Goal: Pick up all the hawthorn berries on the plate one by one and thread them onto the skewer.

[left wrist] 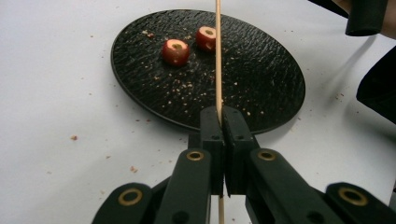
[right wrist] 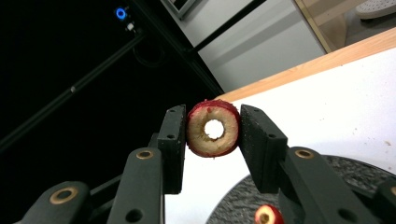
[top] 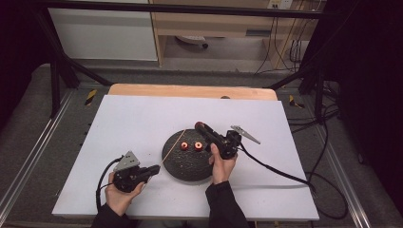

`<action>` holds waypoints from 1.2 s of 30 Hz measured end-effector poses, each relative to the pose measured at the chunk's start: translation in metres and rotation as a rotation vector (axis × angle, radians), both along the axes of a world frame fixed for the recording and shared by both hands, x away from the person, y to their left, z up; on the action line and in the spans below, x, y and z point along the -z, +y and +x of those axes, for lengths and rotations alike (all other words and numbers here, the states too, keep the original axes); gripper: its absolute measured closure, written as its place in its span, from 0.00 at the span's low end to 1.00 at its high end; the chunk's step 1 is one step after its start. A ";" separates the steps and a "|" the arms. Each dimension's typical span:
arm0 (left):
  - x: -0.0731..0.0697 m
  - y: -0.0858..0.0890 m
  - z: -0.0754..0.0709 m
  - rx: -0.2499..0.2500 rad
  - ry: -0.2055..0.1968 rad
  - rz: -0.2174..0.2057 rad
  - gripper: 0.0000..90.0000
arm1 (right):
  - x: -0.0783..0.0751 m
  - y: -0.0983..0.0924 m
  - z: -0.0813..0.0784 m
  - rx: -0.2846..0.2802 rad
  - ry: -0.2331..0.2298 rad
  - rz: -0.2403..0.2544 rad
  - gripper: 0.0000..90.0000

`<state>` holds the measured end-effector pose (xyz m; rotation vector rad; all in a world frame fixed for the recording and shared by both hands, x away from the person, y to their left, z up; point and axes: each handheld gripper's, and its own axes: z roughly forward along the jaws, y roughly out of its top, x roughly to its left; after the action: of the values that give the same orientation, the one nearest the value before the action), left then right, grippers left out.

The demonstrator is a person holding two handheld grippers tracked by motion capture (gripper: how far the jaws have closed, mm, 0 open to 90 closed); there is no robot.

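Observation:
A round black plate (top: 189,164) (left wrist: 261,70) lies mid-table with two cored red fruit rings (top: 191,146) (left wrist: 175,50) on it. My left gripper (top: 153,169) (left wrist: 223,114), at the plate's near left, is shut on a thin wooden skewer (top: 173,147) (left wrist: 218,56) that slants up over the plate. My right gripper (top: 199,126) (right wrist: 214,129), raised above the plate's far right edge, is shut on a third red fruit ring (right wrist: 214,129) whose centre hole faces the camera in the right gripper view.
Crumbs dot the plate and the white tabletop (top: 133,123). A wooden board edge (top: 190,91) runs along the table's far side. Cables (top: 280,173) trail right from the right gripper. Black frame posts (top: 54,78) stand at the far corners.

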<state>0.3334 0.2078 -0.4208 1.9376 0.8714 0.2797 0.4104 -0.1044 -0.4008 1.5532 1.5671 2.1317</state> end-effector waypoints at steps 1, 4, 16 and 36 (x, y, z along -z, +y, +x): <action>0.000 -0.002 0.000 0.001 -0.001 -0.001 0.98 | 0.000 0.000 0.000 0.006 -0.002 0.008 0.70; 0.000 -0.008 -0.001 0.006 -0.001 -0.004 0.98 | -0.001 0.000 0.002 0.017 -0.002 0.028 0.70; 0.000 -0.029 -0.001 0.012 0.000 -0.019 0.98 | 0.001 0.002 0.002 0.063 -0.039 0.093 0.70; 0.003 -0.030 -0.002 -0.004 -0.002 -0.025 0.98 | 0.011 0.009 0.002 0.077 -0.043 0.156 0.70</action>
<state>0.3311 0.1777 -0.4239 1.9120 0.8738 0.2717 0.4120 -0.0956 -0.4119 1.5723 1.3335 2.2768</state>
